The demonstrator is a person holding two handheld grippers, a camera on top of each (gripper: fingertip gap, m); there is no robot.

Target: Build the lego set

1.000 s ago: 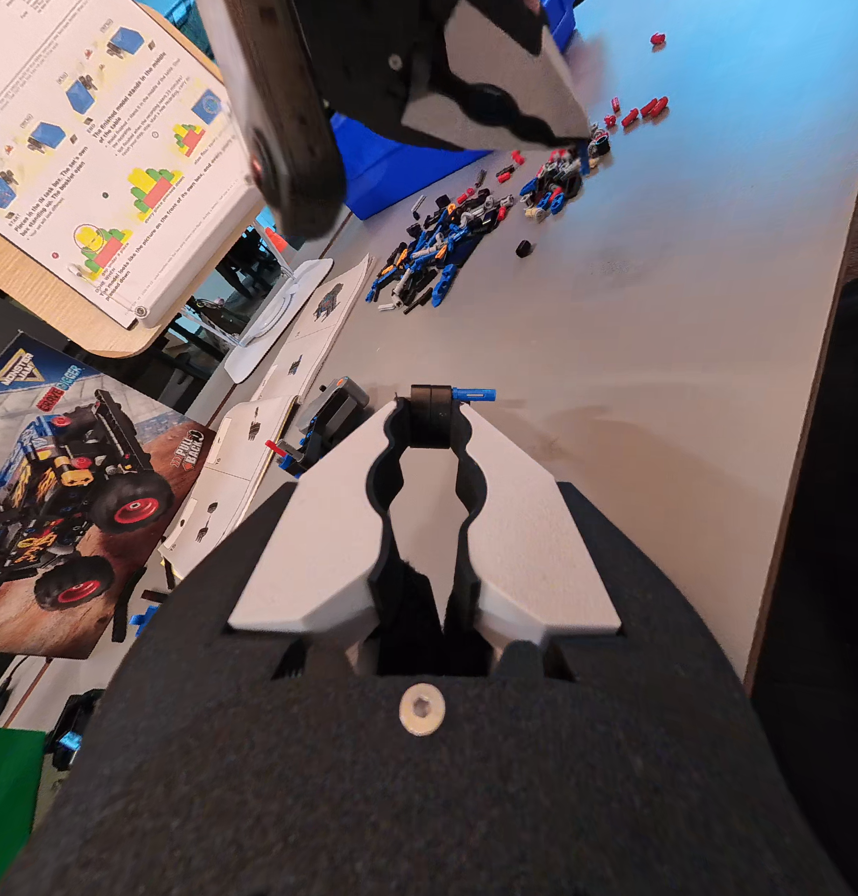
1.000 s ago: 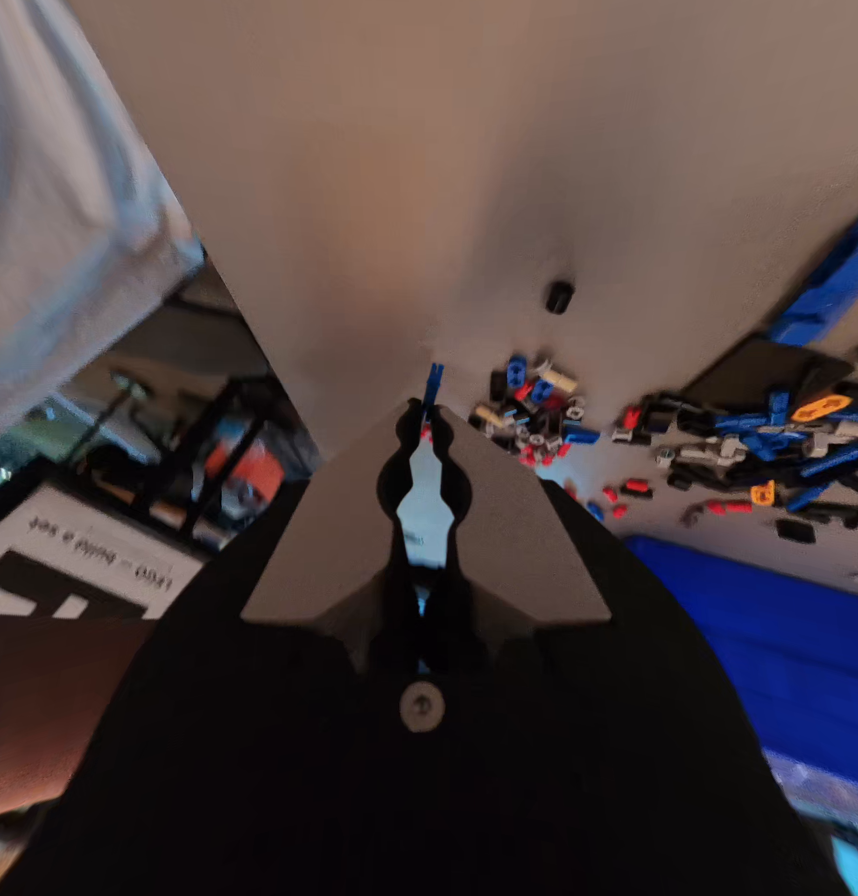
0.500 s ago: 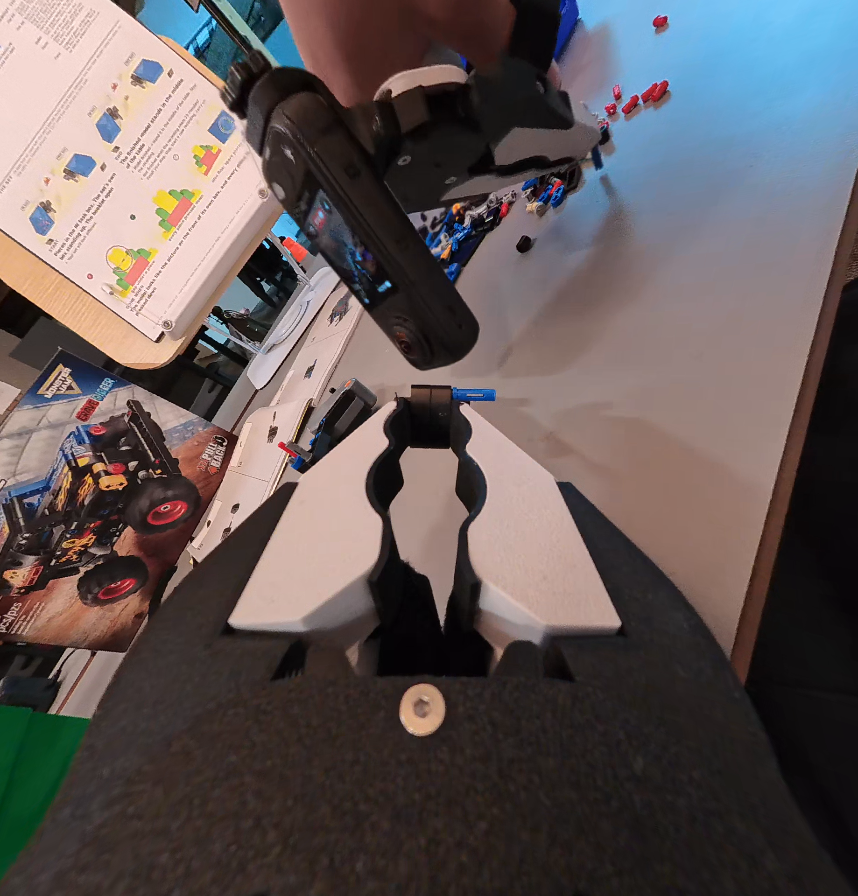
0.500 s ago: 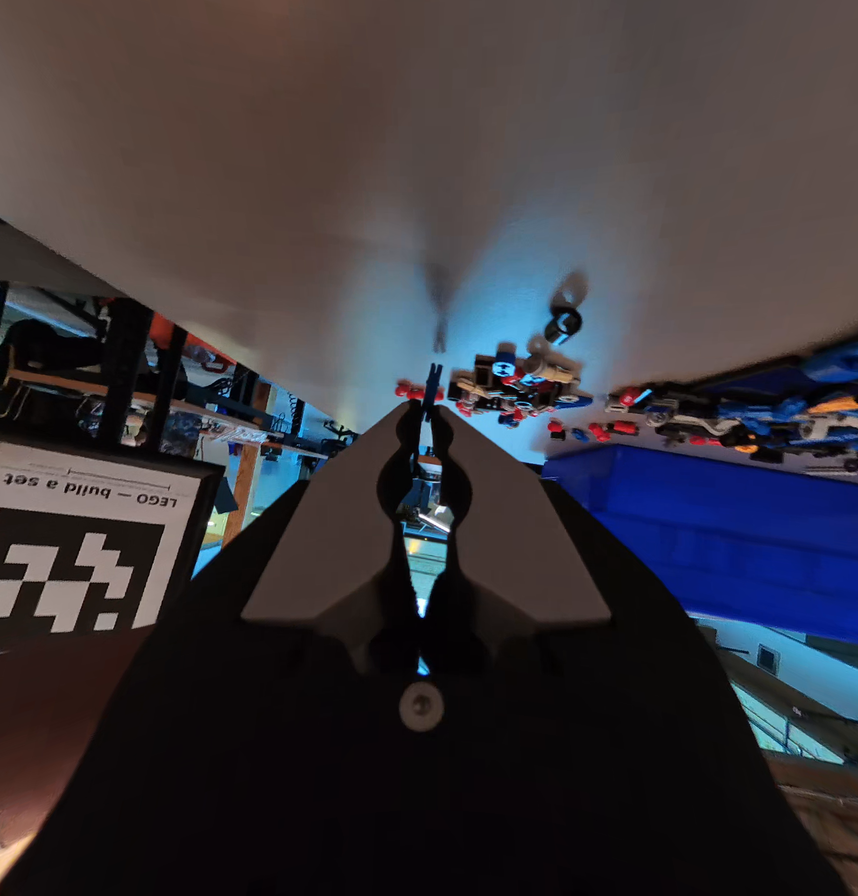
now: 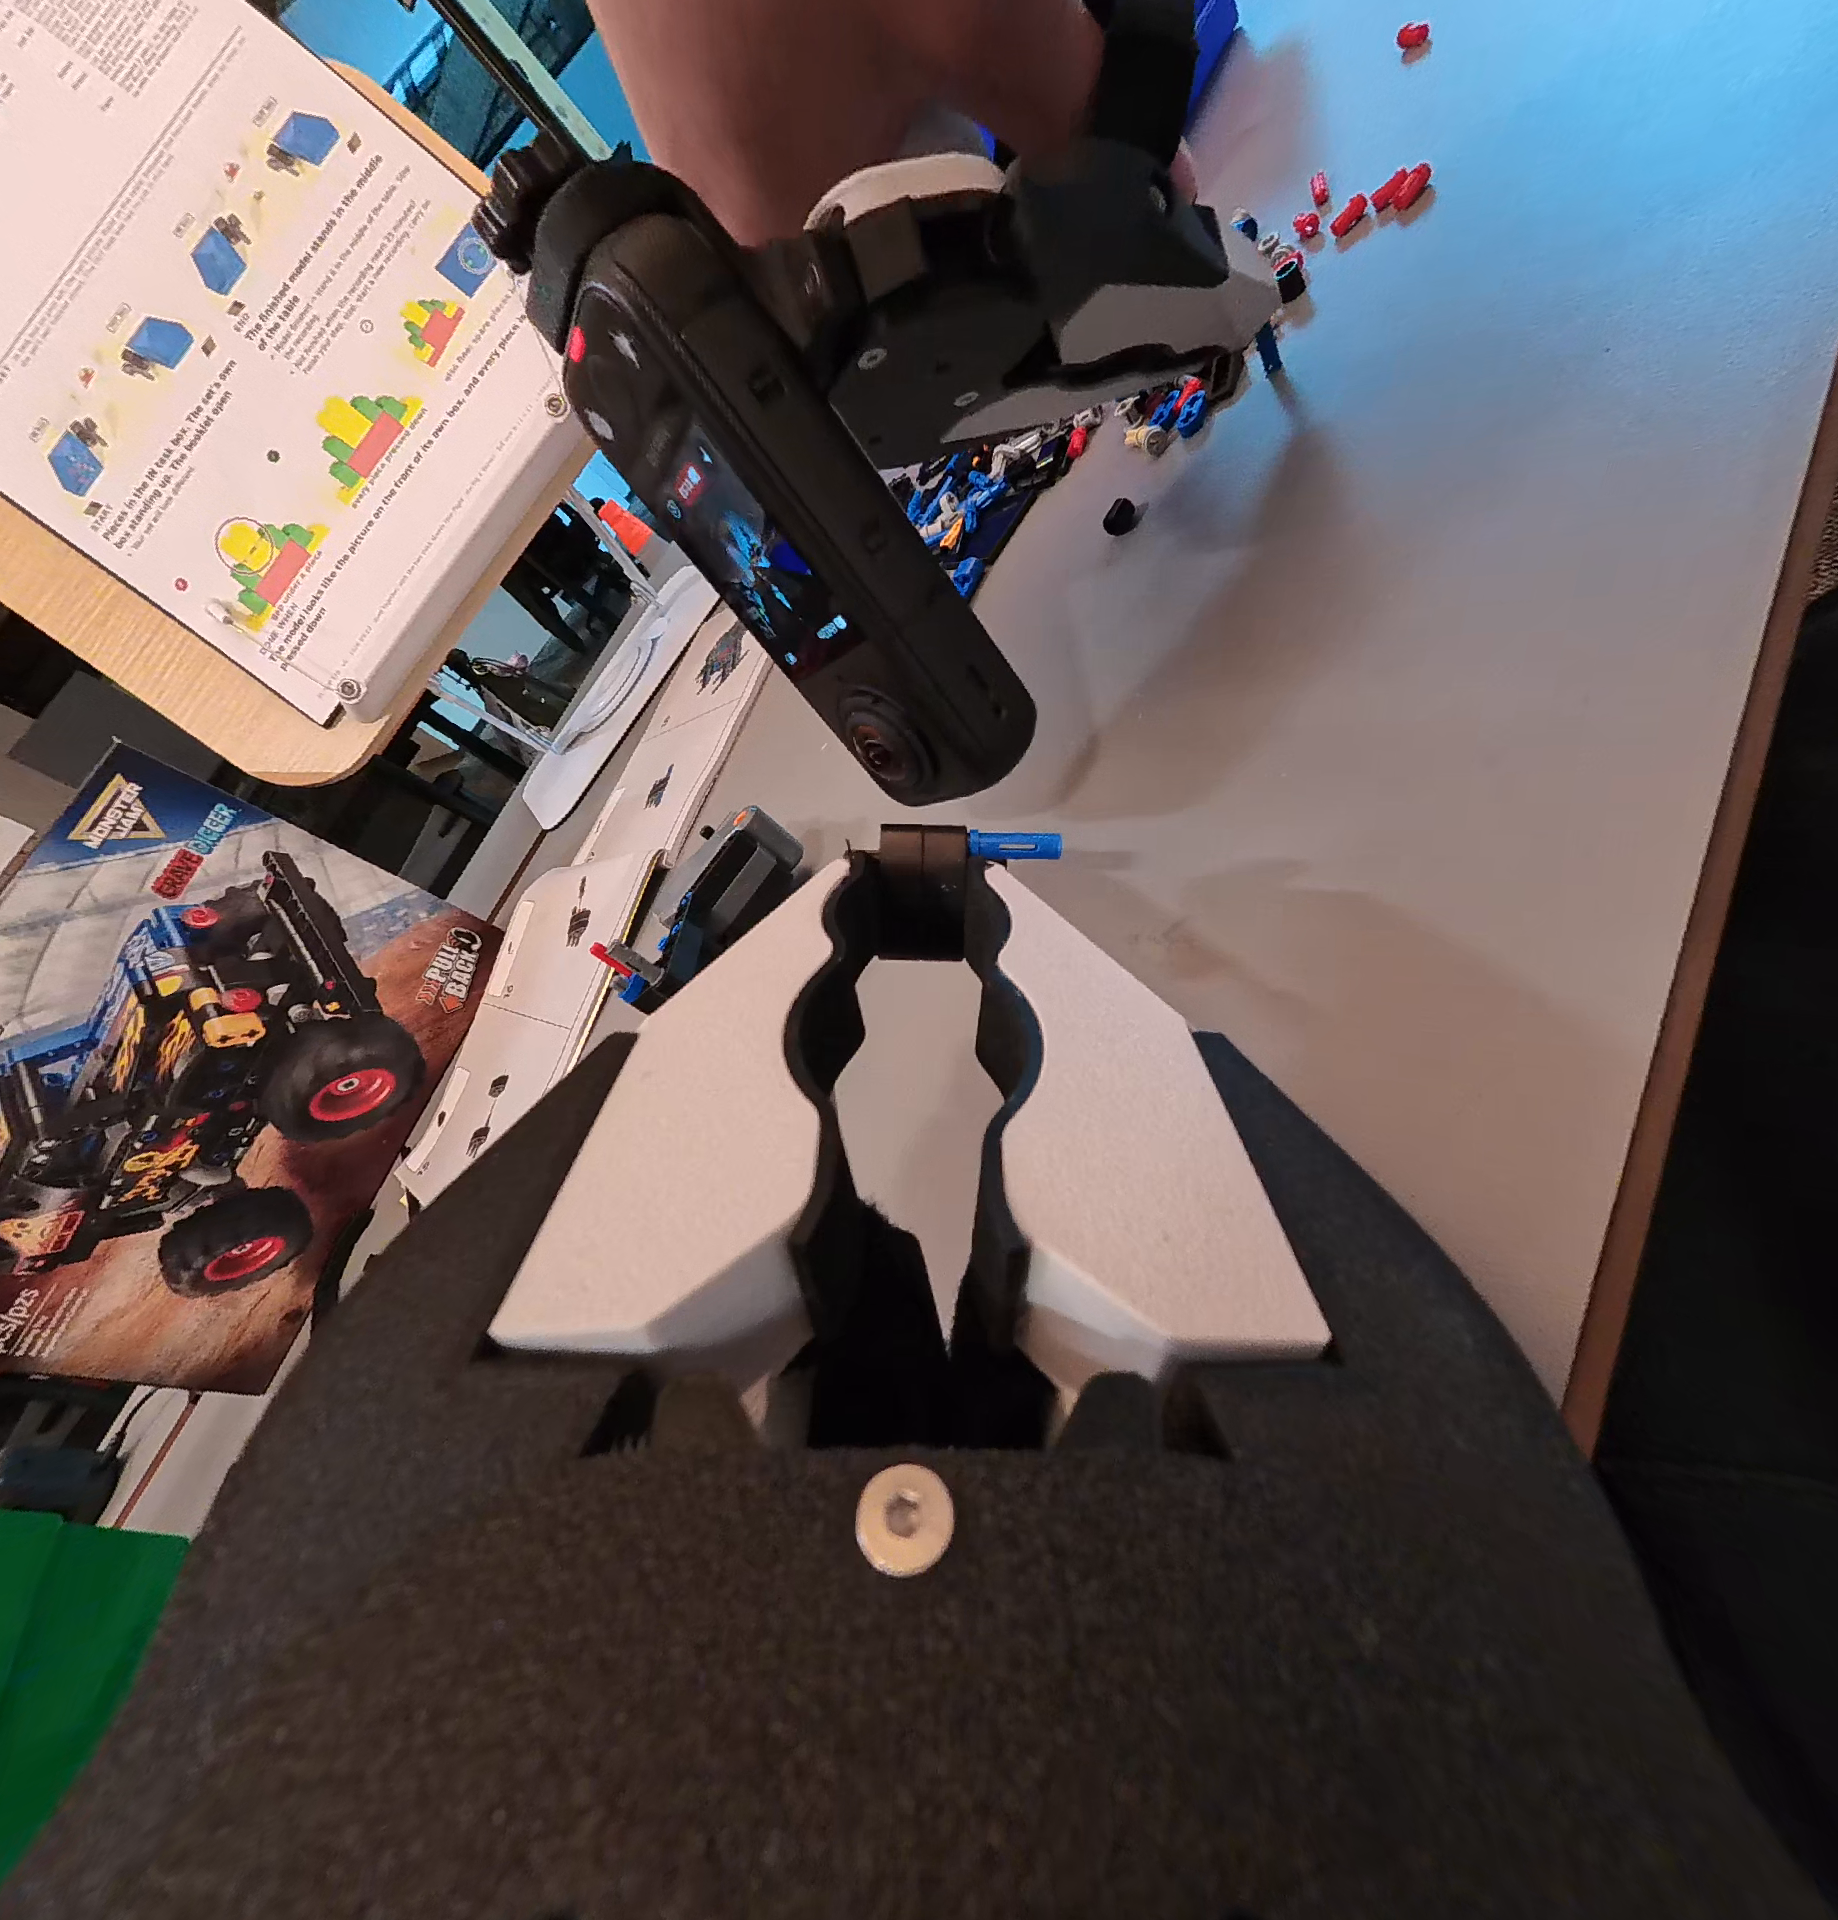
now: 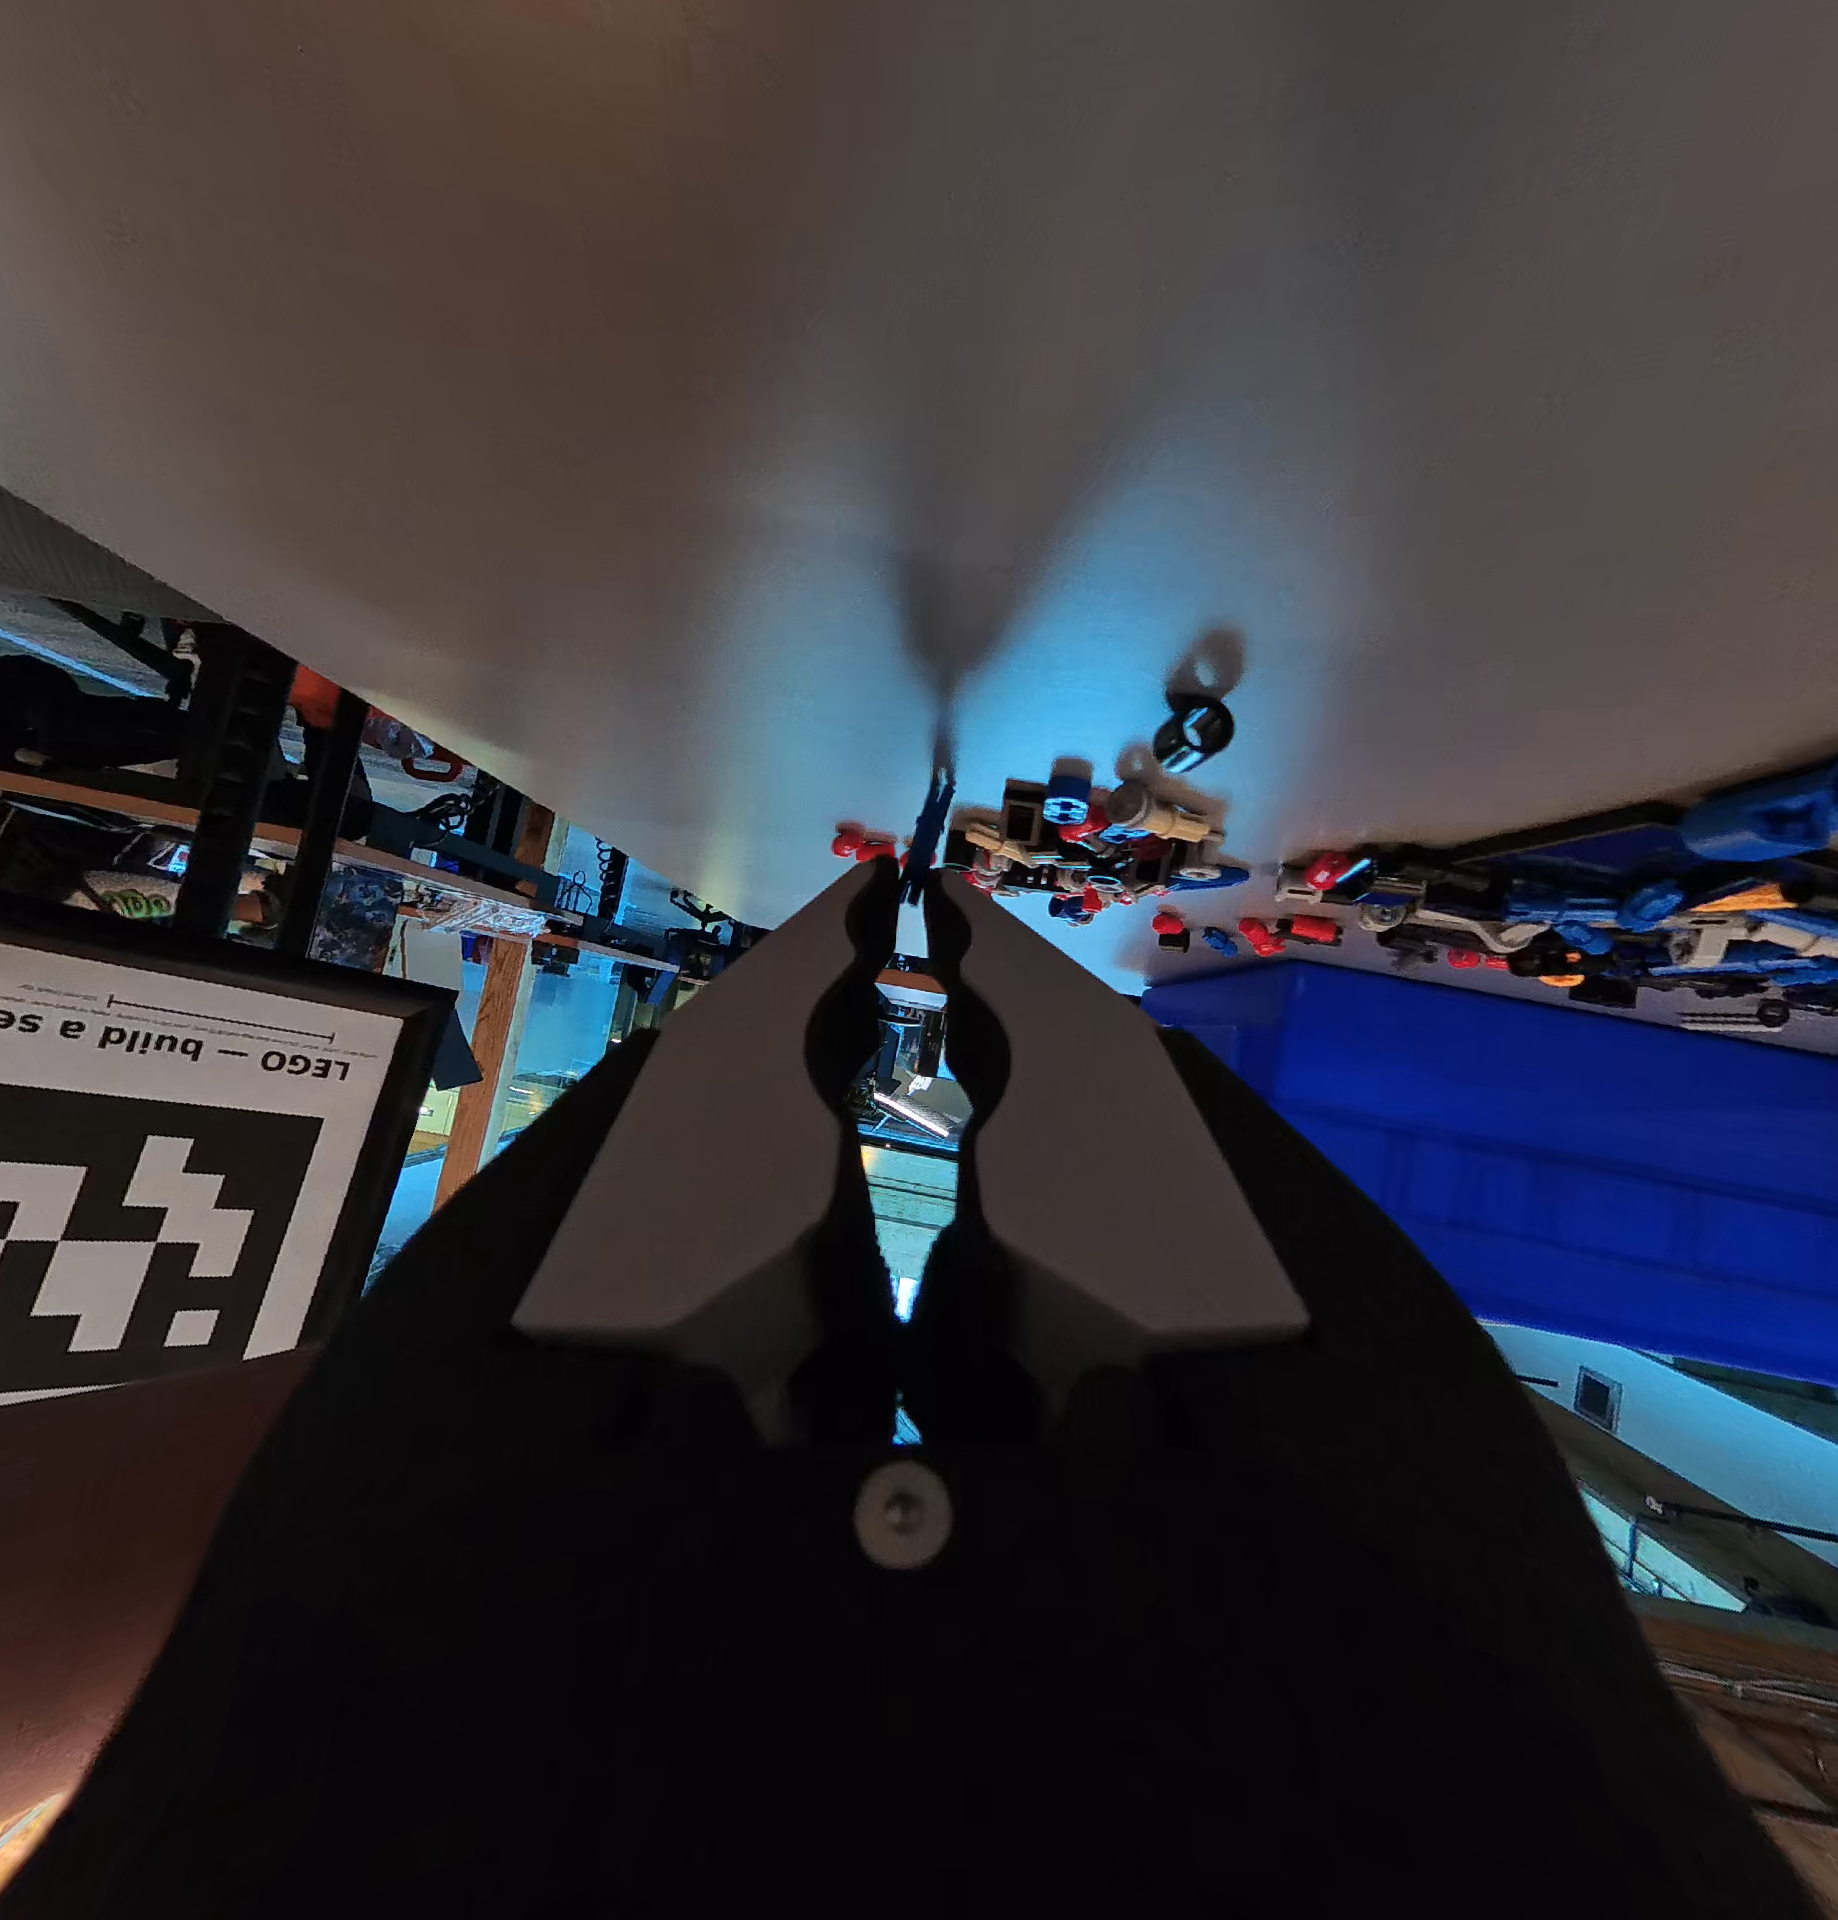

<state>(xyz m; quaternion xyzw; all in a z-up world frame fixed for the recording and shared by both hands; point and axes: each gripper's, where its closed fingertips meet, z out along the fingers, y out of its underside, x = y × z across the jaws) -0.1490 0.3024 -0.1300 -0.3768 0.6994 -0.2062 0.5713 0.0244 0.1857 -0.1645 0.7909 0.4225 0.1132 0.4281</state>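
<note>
My left gripper (image 5: 920, 896) is shut on a black round piece (image 5: 923, 883) with a blue pin (image 5: 1014, 845) sticking out to its right, held above the grey table (image 5: 1414, 727). My right gripper (image 6: 910, 883) is shut on a thin blue pin (image 6: 925, 826), tip close to the table (image 6: 894, 312) beside a heap of small parts (image 6: 1091, 831). In the left wrist view the right gripper (image 5: 1253, 327) shows at the top, held by a hand, its blue pin (image 5: 1270, 351) pointing down near the heap.
A long pile of blue and black parts (image 5: 956, 499), red pins (image 5: 1372, 197) and a black piece (image 5: 1123, 514) lie on the table. A grey-black subassembly (image 5: 733, 862), white sheets (image 5: 582, 935) and the set's box (image 5: 167, 1060) are at left. A blue tray (image 6: 1517, 1122) lies behind the parts.
The right gripper has swung away from the left one toward the far heap and come down near the table with its blue pin. The left gripper has held still with its piece.
</note>
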